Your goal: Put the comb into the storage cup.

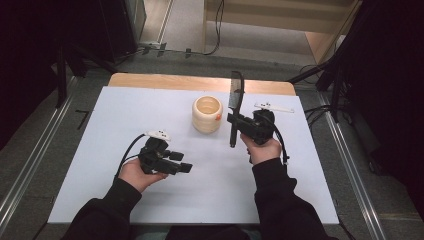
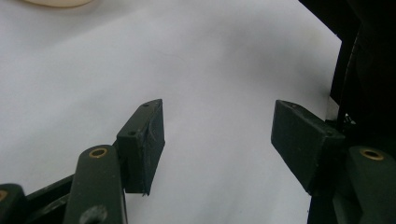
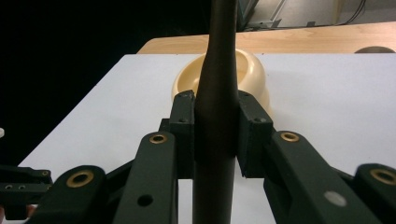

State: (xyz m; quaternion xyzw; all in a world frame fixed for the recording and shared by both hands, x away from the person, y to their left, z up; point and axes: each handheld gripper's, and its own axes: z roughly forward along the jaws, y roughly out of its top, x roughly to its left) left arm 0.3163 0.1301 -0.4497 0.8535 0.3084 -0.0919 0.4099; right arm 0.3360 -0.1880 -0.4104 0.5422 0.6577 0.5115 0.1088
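Right gripper view, comb (image 3: 215, 93) clamped in gripper (image 3: 215, 135)

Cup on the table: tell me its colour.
Cream-yellow cup, best in the high view.

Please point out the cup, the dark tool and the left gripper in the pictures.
cup (image 1: 207, 114), high view, on its side wall.
dark tool (image 3: 215, 140), right gripper view, on its handle between the jaws.
left gripper (image 2: 218, 140), left gripper view, midway between its open fingertips.

high view looks down; gripper views skim close, sharing the cup (image 1: 207, 114).
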